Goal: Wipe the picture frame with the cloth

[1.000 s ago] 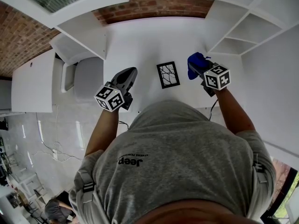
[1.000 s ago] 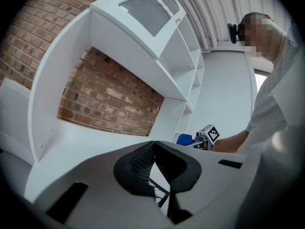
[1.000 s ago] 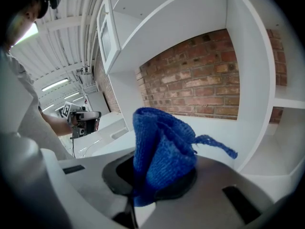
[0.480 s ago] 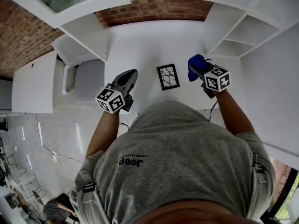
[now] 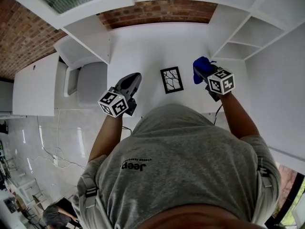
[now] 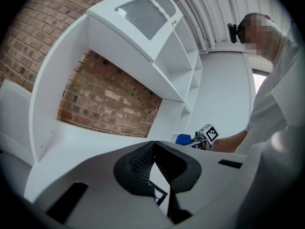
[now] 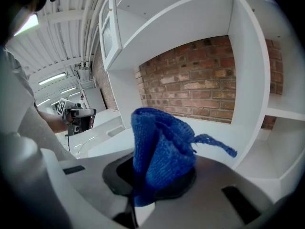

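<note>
A small black picture frame (image 5: 171, 80) lies flat on the white desk (image 5: 152, 46), between my two grippers. My right gripper (image 5: 200, 70) hovers just right of the frame, shut on a bunched blue cloth (image 5: 201, 66); the cloth (image 7: 159, 151) fills that gripper's own view. My left gripper (image 5: 131, 80) sits left of the frame with its jaws shut and nothing in them. In the left gripper view a corner of the frame (image 6: 159, 194) shows through the gap below the jaws, and the cloth (image 6: 183, 139) appears beyond.
White shelving (image 5: 248, 32) rises at the desk's right, and a white cabinet (image 5: 81, 46) stands at its left. A brick wall (image 5: 157, 11) backs the desk. A white chair (image 5: 88, 80) stands left of my left gripper.
</note>
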The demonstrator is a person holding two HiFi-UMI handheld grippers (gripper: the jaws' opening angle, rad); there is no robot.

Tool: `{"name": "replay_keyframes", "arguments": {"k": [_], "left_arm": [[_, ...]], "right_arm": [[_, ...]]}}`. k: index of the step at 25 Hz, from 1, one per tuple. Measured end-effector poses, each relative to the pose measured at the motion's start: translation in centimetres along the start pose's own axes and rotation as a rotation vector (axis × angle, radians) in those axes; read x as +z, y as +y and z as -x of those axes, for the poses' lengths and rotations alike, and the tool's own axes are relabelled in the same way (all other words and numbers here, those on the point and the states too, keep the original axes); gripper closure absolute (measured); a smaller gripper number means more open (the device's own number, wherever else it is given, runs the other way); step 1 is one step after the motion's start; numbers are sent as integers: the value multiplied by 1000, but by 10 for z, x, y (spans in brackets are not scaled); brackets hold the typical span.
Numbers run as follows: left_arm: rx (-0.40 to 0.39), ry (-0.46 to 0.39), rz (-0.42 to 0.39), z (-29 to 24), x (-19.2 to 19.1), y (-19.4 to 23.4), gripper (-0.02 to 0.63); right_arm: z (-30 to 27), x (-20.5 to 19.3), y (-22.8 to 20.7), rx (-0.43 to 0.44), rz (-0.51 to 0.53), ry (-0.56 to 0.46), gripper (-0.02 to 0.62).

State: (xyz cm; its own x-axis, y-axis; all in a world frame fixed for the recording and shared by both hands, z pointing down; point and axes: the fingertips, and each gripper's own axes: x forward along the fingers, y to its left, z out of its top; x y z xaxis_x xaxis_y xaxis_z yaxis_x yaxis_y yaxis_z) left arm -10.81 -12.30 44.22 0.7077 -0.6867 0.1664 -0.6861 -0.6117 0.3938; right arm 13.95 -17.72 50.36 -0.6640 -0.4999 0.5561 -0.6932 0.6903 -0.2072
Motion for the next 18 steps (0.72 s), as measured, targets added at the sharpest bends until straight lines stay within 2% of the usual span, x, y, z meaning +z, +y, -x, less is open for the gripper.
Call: {"name": "replay_keyframes", "arguments": {"k": [18], "left_arm": [[-6, 6, -1, -8, 4, 4, 588]], "right_arm": [[-7, 6, -5, 9, 15, 12, 543]]}}
